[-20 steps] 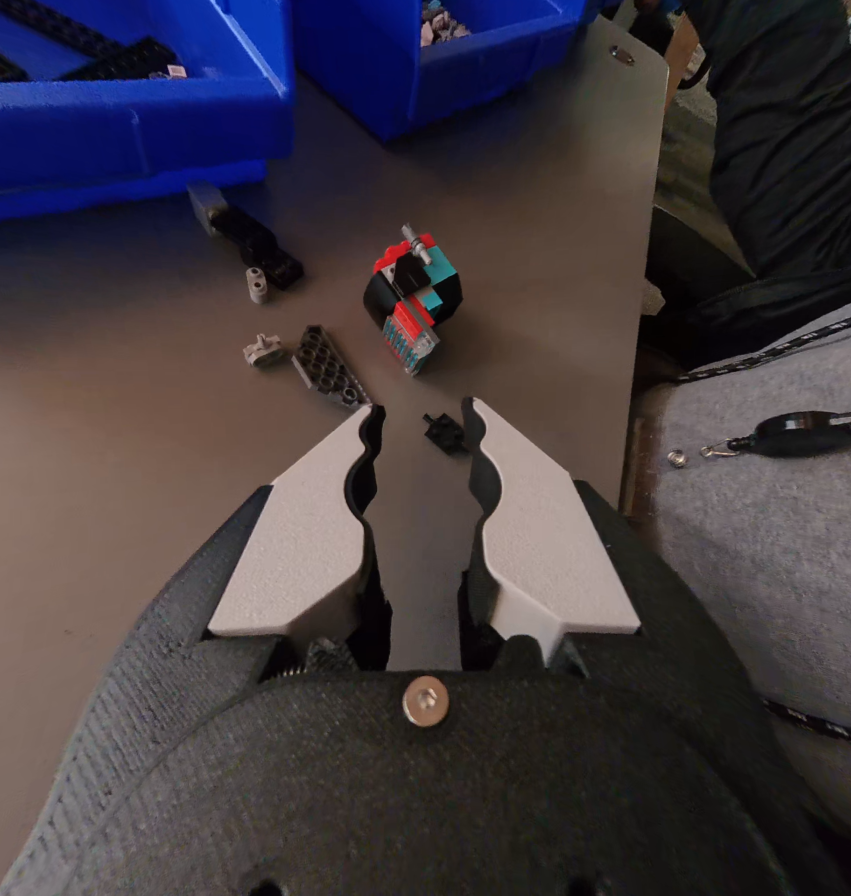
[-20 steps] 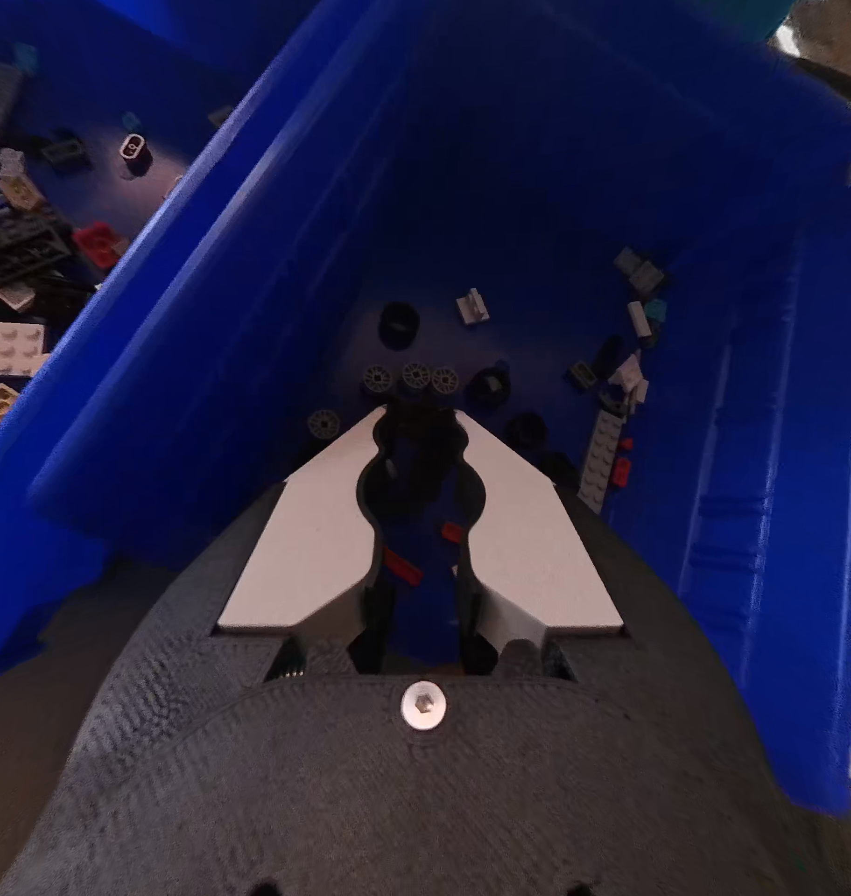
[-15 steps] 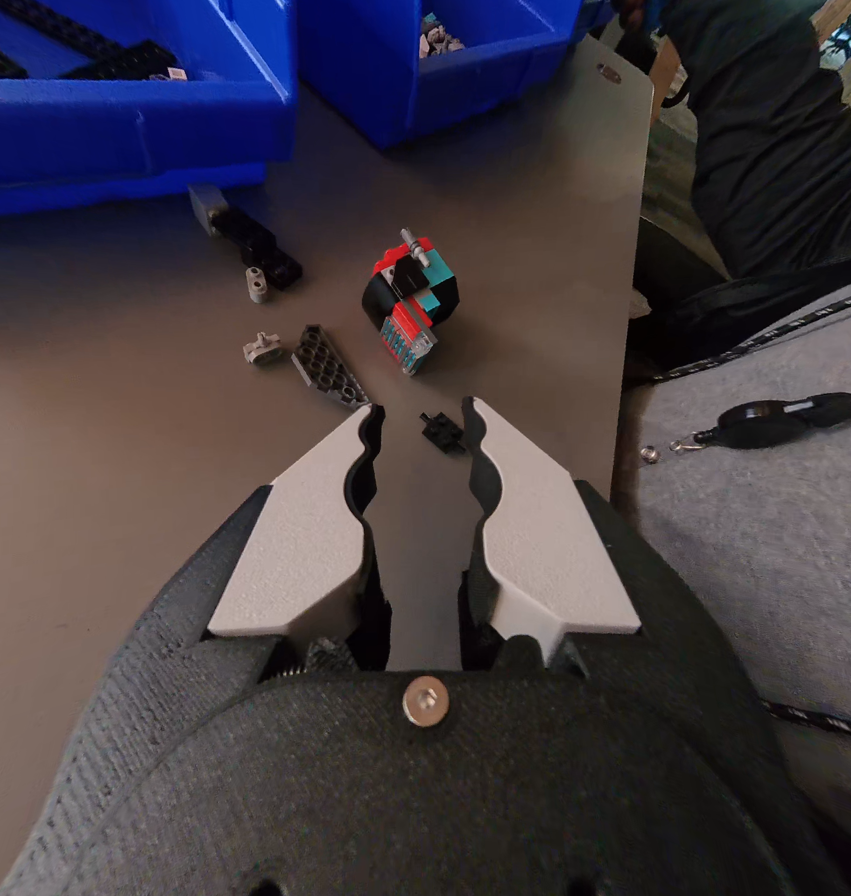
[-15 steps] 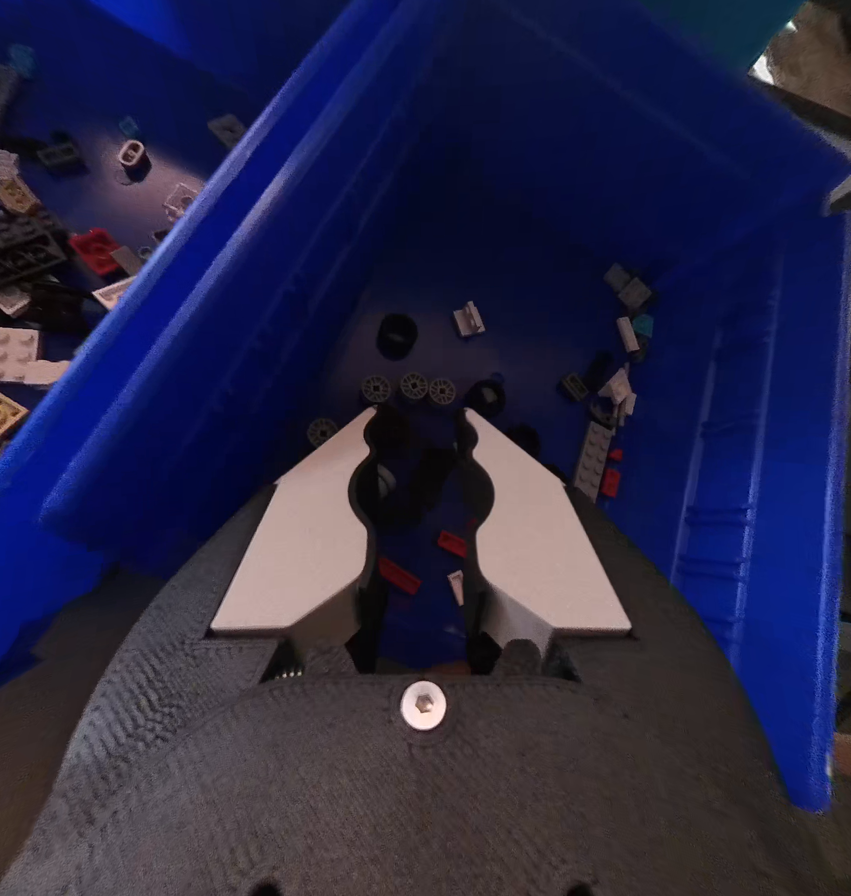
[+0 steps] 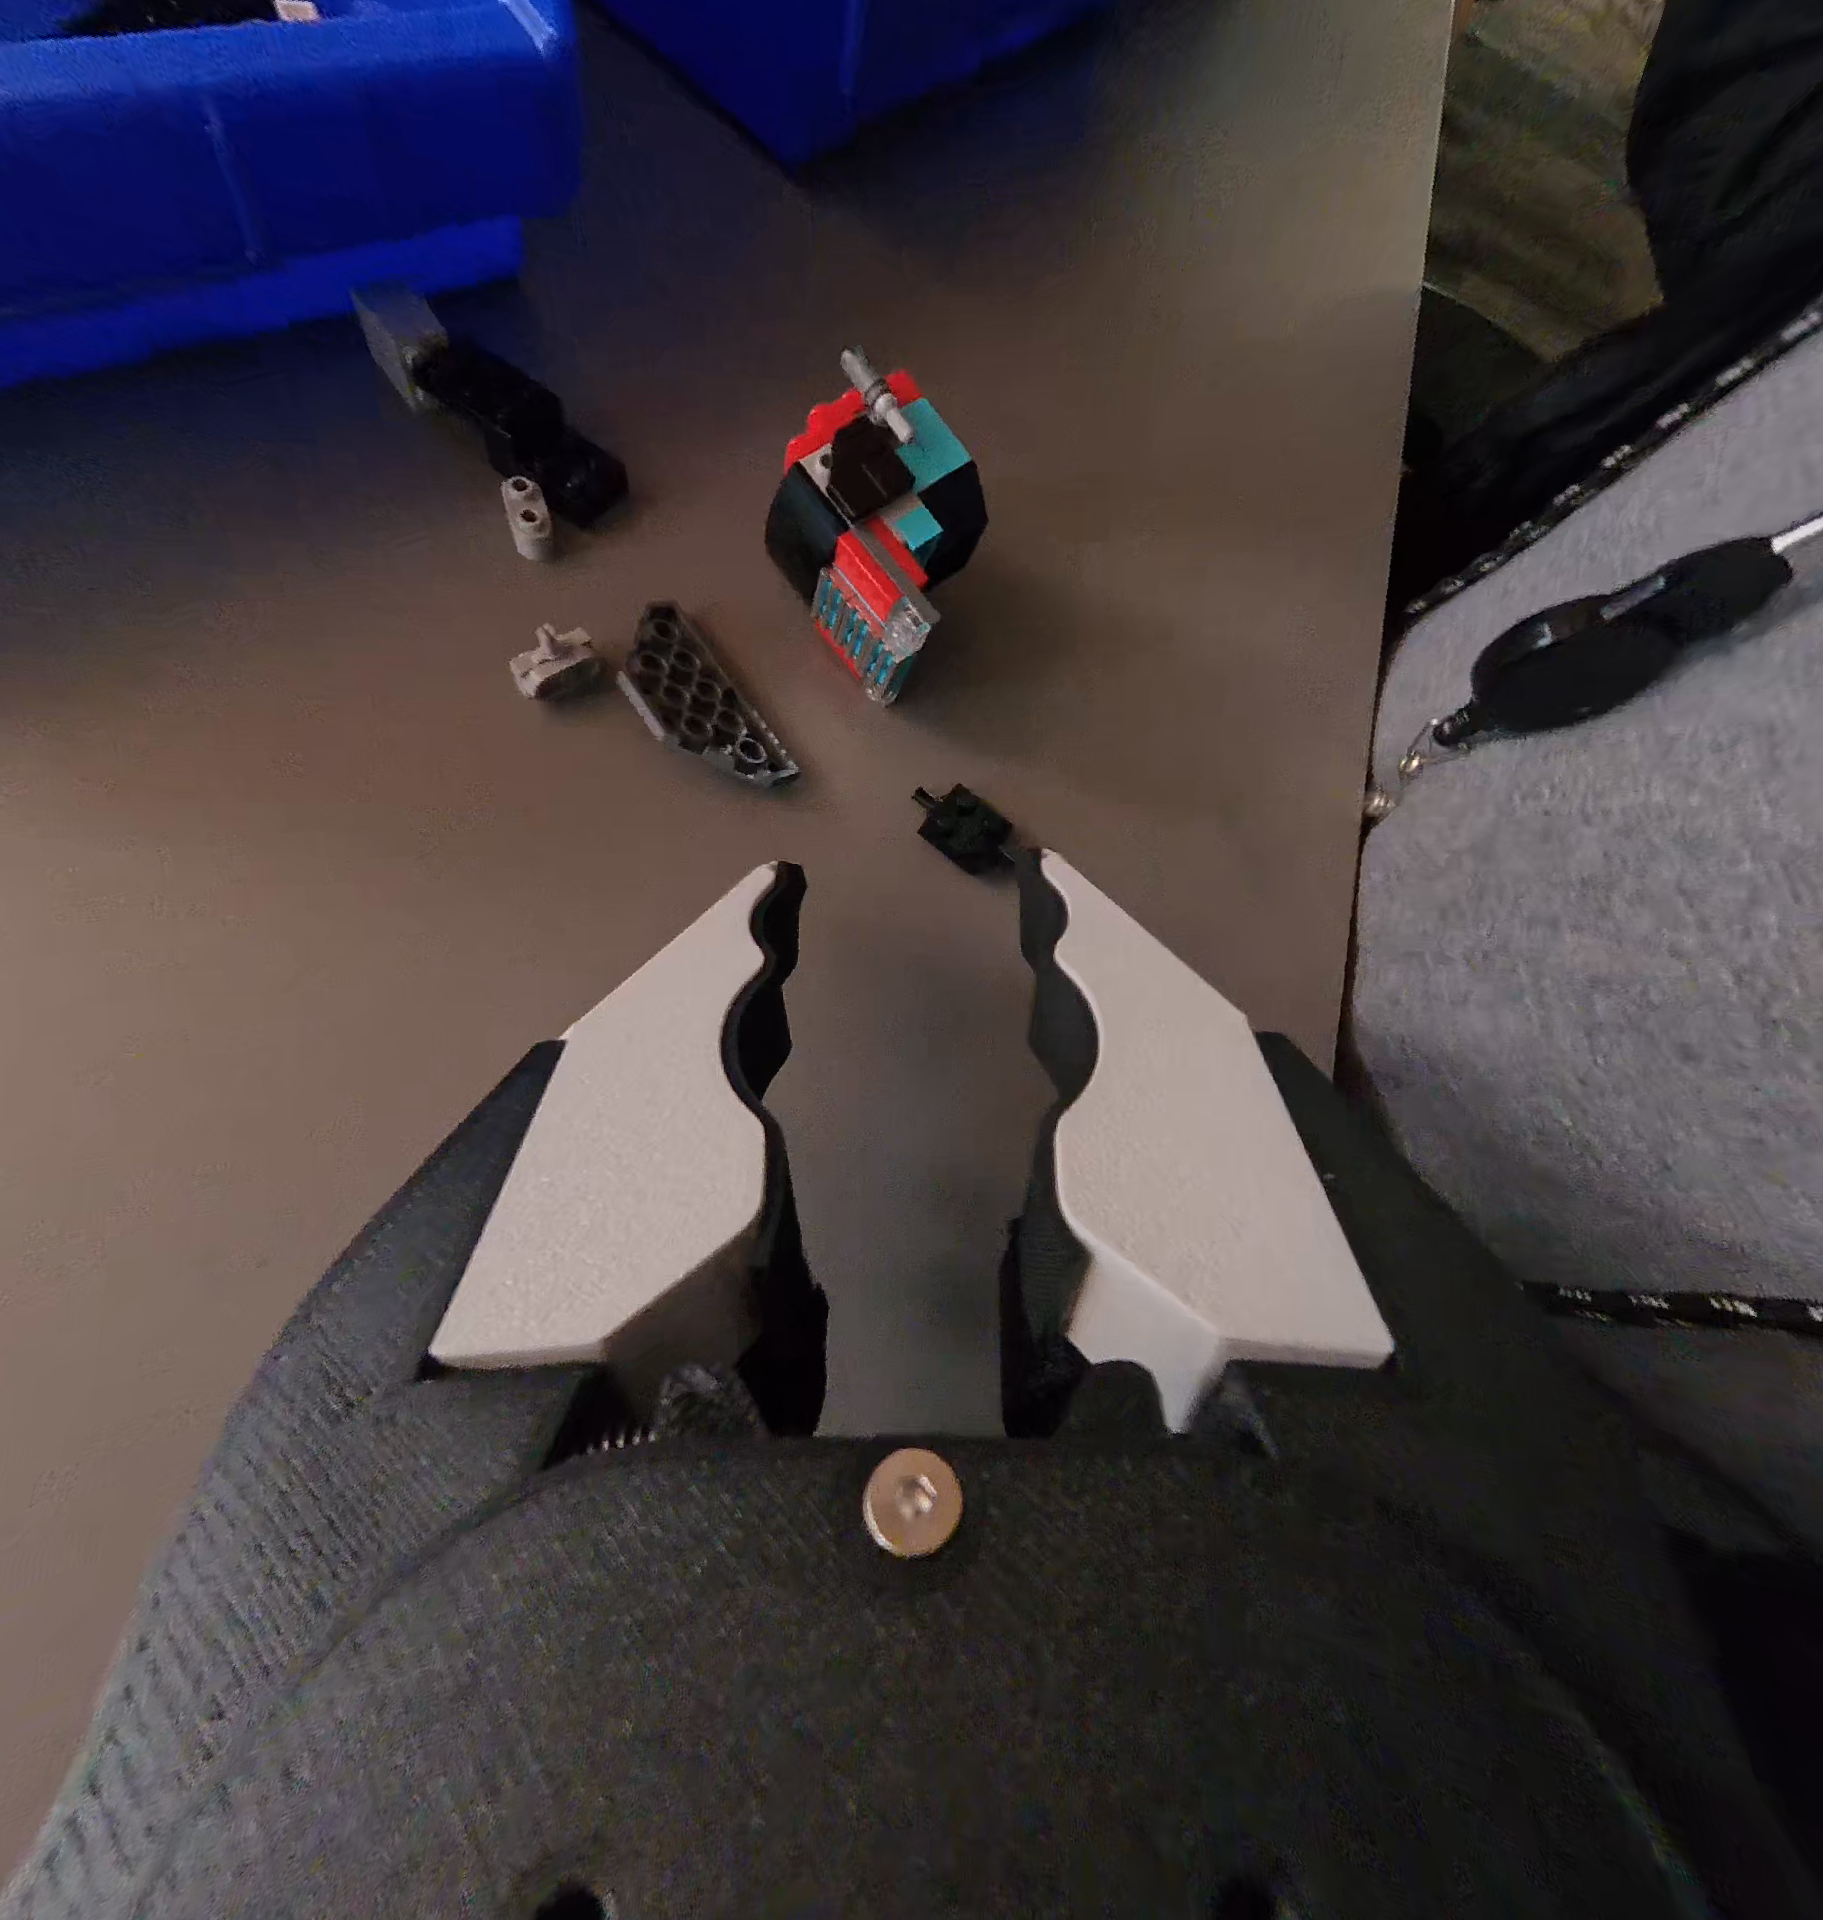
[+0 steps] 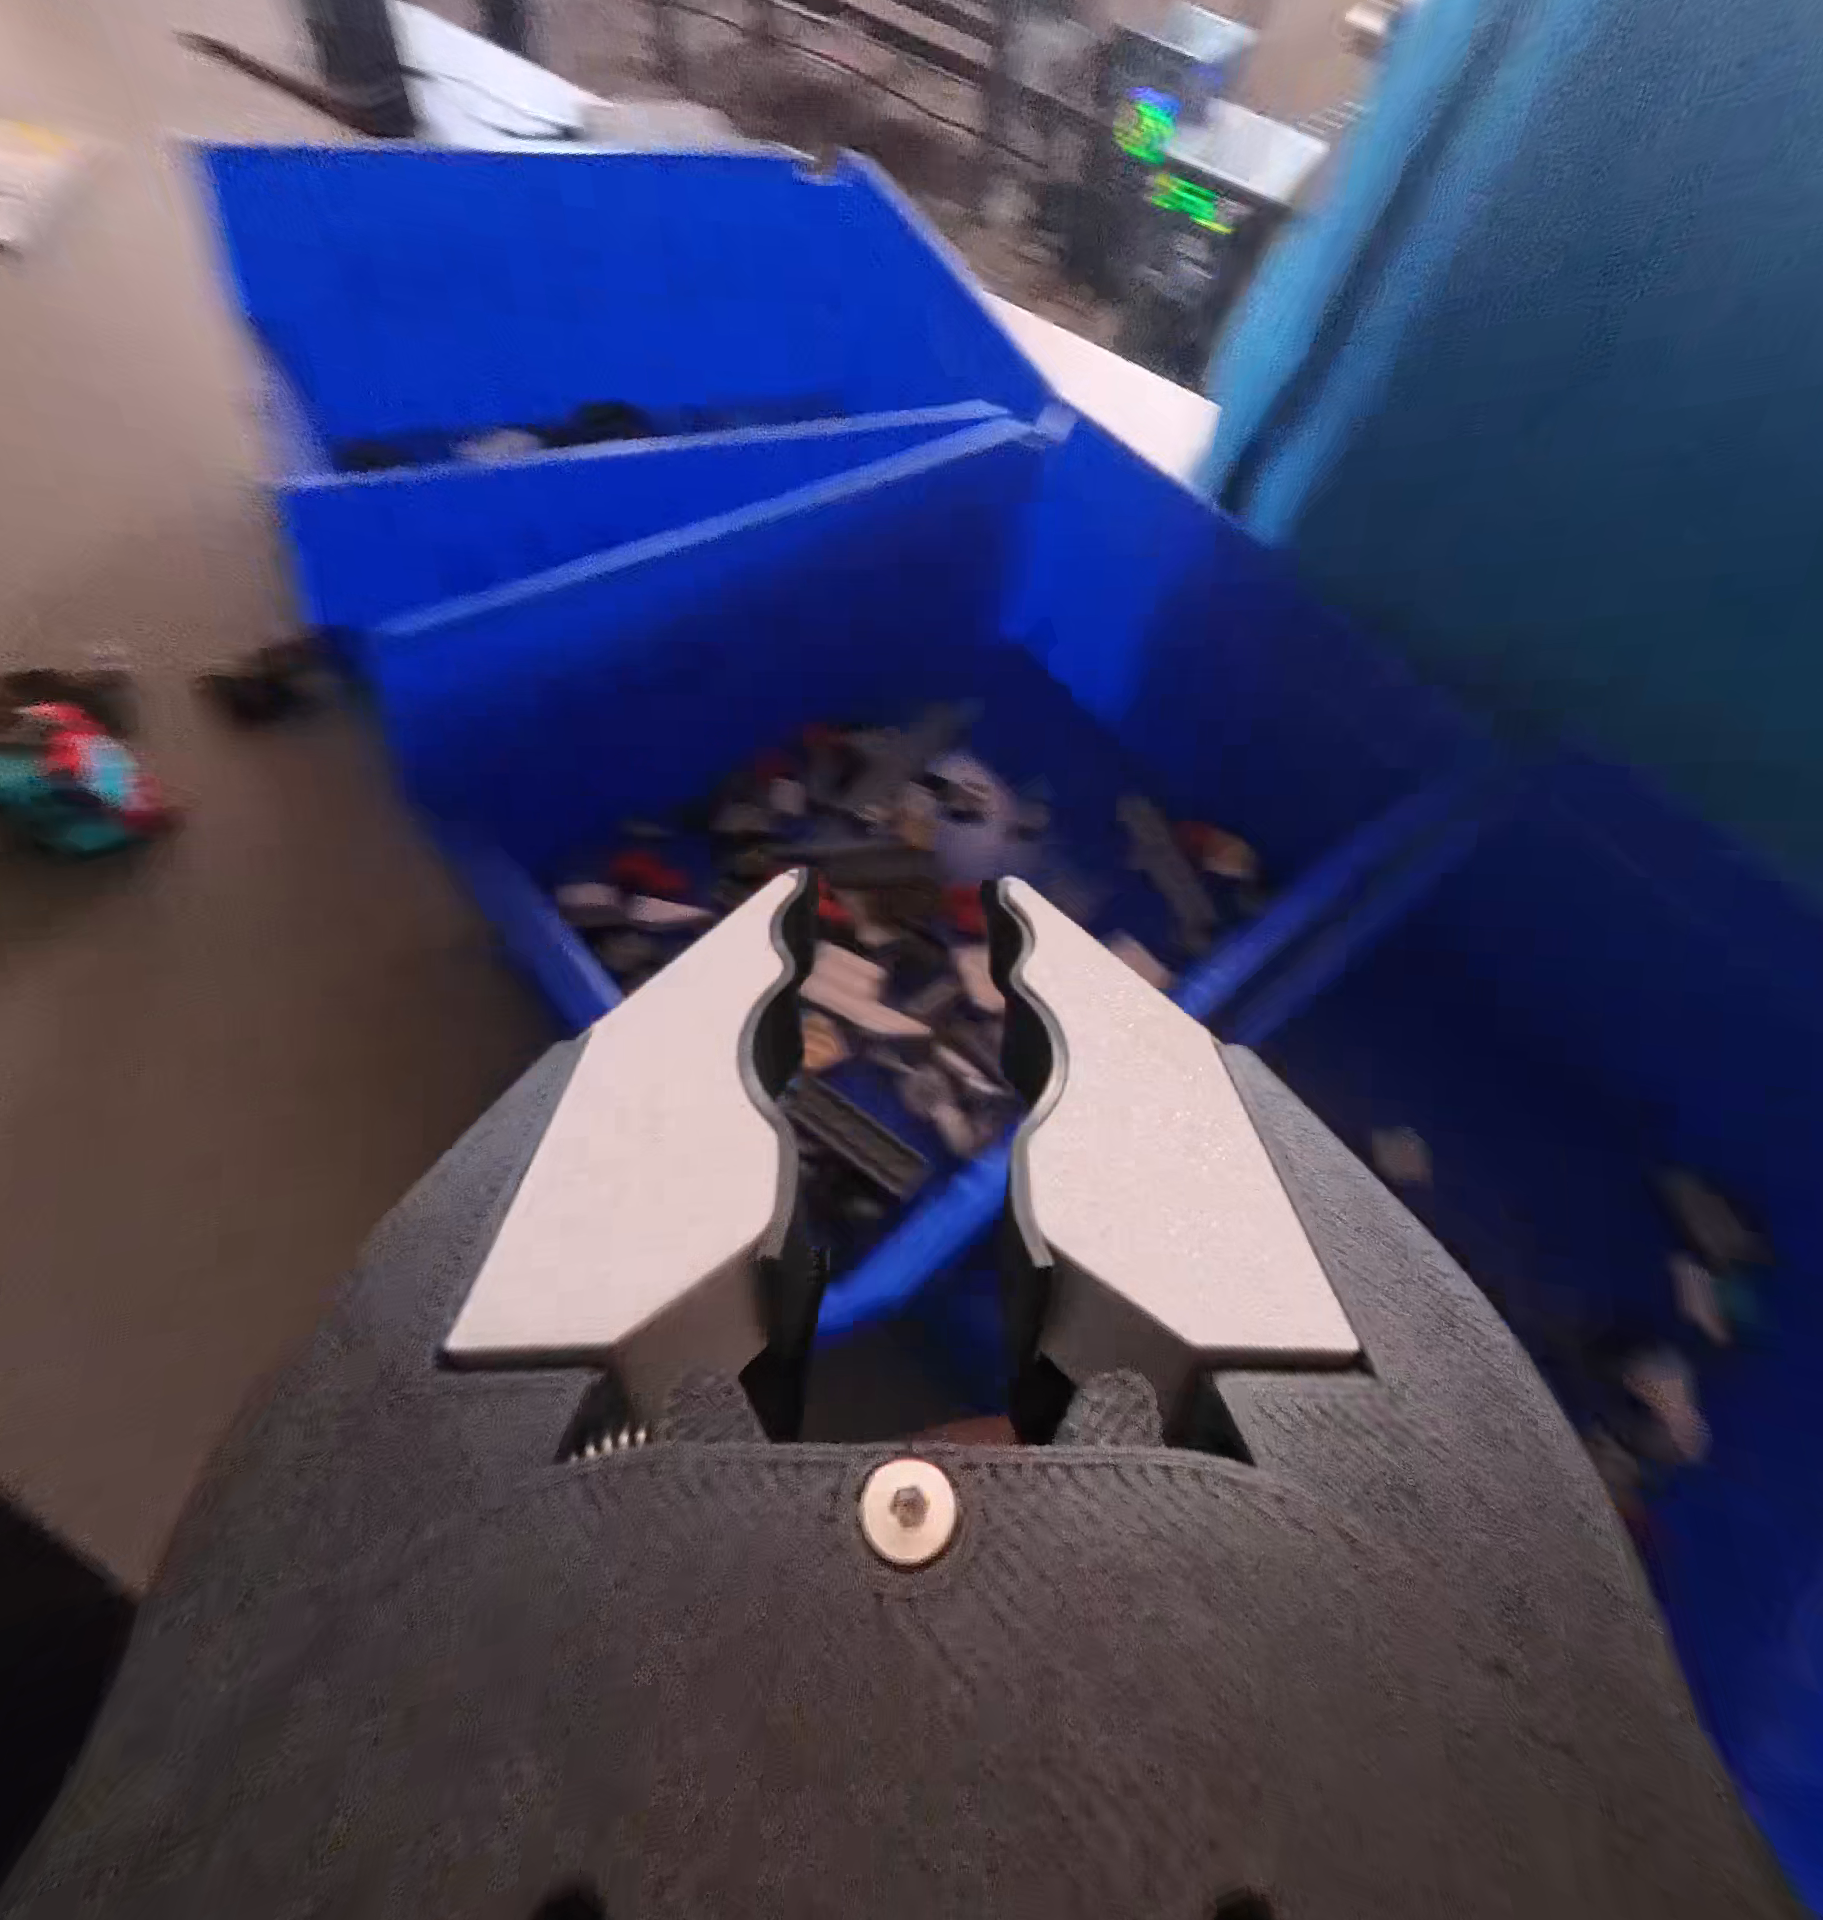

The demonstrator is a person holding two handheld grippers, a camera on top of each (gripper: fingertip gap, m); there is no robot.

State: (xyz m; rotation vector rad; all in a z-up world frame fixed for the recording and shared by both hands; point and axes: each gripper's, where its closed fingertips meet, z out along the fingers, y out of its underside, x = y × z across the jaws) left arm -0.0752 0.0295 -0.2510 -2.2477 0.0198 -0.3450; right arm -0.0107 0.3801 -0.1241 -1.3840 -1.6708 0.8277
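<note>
Your left gripper (image 5: 902,868) hovers over the desk (image 5: 211,987), jaws apart, empty, nearest a small black brick piece (image 5: 961,827); the red-teal brick assembly (image 5: 876,520) stands beyond. Your right gripper (image 6: 896,894), jaws apart, empty, hangs above a blue bin (image 6: 678,675) of loose bricks.

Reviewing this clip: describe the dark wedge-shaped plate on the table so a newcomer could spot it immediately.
On the grey table, in front of the blue bins, loose bricks lie ahead of the open left gripper. The wedge plate lies flat between a small grey piece and the red-teal-black brick assembly. It alone is a tapered dark slab showing rows of round holes.
</note>
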